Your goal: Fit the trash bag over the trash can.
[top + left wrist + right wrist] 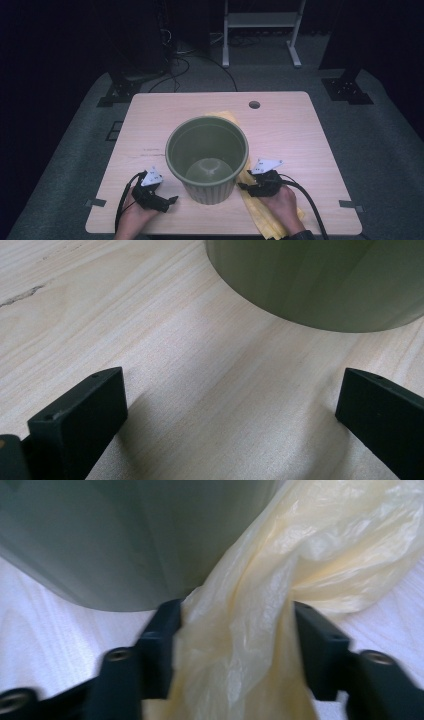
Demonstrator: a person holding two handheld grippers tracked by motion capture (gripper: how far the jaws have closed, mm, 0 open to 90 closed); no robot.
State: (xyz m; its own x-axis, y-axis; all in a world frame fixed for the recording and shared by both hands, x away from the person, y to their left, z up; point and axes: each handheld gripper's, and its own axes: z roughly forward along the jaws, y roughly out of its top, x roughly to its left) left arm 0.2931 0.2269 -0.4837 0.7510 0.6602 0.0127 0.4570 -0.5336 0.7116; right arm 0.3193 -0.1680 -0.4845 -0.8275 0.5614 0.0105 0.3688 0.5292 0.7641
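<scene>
Table (150, 115): pale wood, small round hole near far edge.
Bin (207, 156): green ribbed tub, upright at table centre, empty inside, nothing lining it yet.
Bag (260, 210): thin yellow plastic, lying flat under and beside bin; one end peeking out behind far rim, other end running toward near right table edge. In right gripper view, gathered into a crumpled ridge (250, 630) just beside bin wall.
Left gripper (170, 201): resting on table near bin's left base, jaws spread wide w/ bare wood between them, nothing held.
Right gripper (244, 186): at bin's right base, jaws half closed around bag ridge; film bunched between both pads and filling the gap, so read as clenched on bag, though firmness of grip not certain.

Step judged in hand: picking up bag to line bin. For a clean grab: pinch a thick fold, not a single layer; keep inner jaw clear of bin wall, approx. touching now; lift slowly, since bin seems to stand on part of bag; steady bin w/ left gripper if it drags.
</scene>
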